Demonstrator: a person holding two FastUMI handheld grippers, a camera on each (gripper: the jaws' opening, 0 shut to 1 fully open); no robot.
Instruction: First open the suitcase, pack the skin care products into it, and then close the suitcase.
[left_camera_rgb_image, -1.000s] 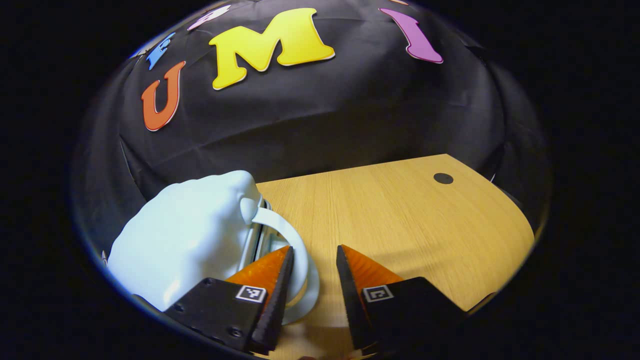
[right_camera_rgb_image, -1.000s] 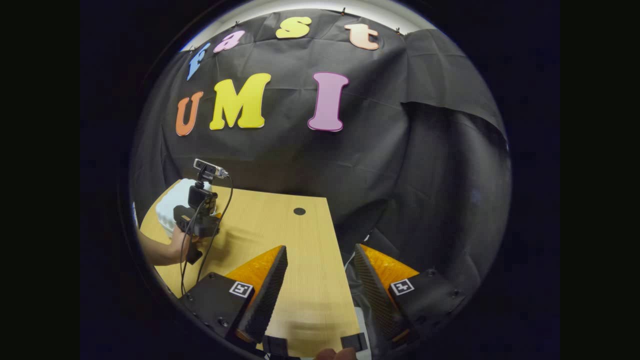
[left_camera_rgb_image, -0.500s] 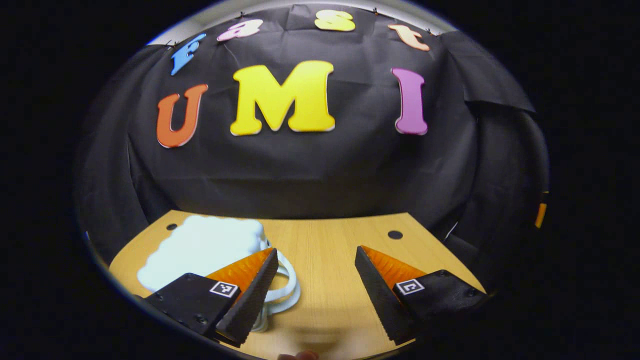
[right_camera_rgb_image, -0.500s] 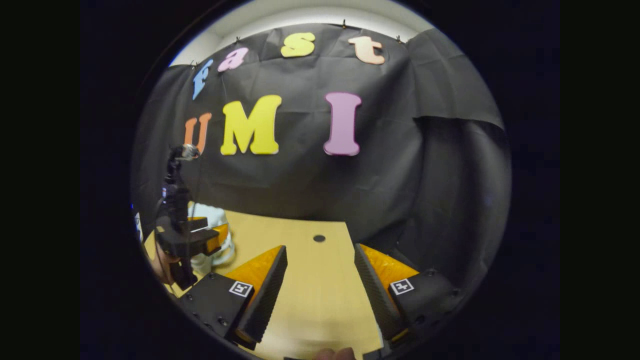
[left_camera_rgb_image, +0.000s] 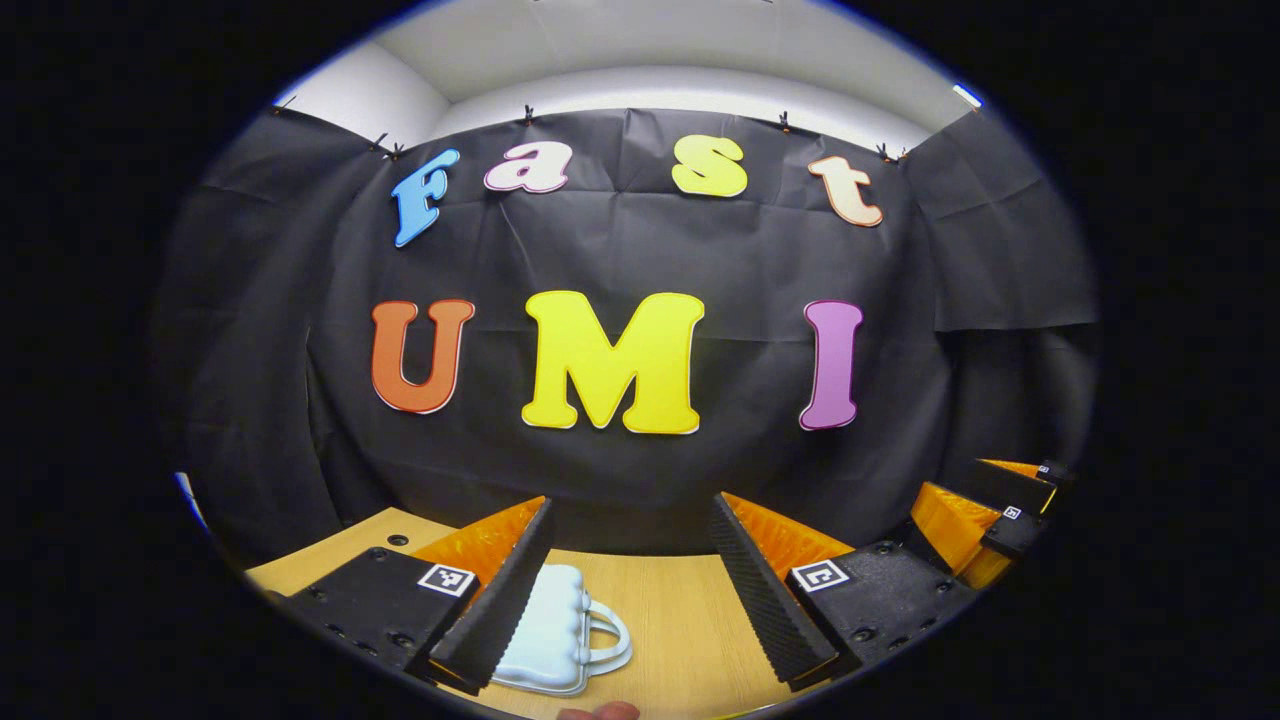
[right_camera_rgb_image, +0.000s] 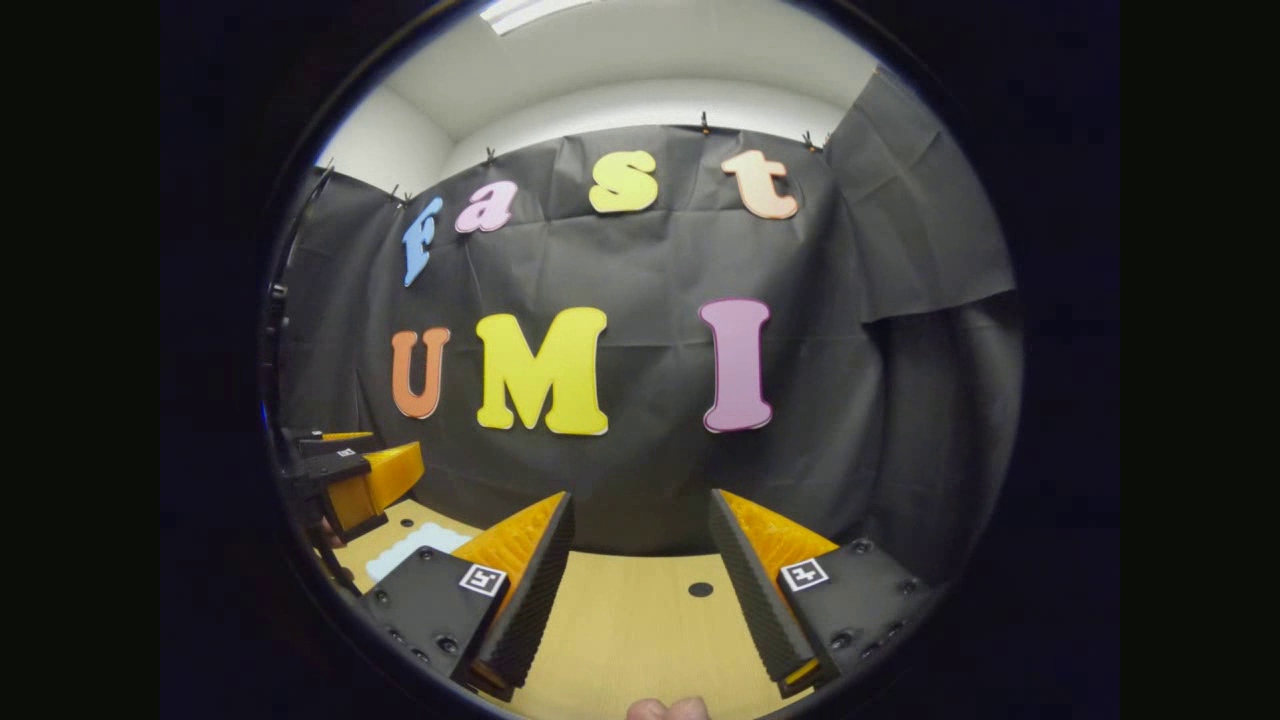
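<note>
A small pale suitcase (left_camera_rgb_image: 555, 640) with a loop handle lies flat on the wooden table (left_camera_rgb_image: 680, 620), its lid down. It sits low in the left gripper view, partly behind one finger of my left gripper (left_camera_rgb_image: 630, 502). That gripper is open, raised above the table and touching nothing. My right gripper (right_camera_rgb_image: 640, 495) is open too and holds nothing. In the right gripper view the suitcase (right_camera_rgb_image: 410, 550) is a pale patch at the lower left, under the left gripper (right_camera_rgb_image: 355, 475). At the far right of the left gripper view the right gripper (left_camera_rgb_image: 985, 505) hangs level with it.
The black cloth wall closes off the back of the table (right_camera_rgb_image: 640, 630). A dark round hole (right_camera_rgb_image: 700, 589) marks the tabletop near its far edge, another hole (left_camera_rgb_image: 399, 540) near the far left corner. A fingertip (left_camera_rgb_image: 598, 712) shows at the bottom edge.
Both grippers have risen and tilted up towards the wall. The left one has drawn back from the suitcase handle, so the suitcase now looks small and low. Both stayed open.
</note>
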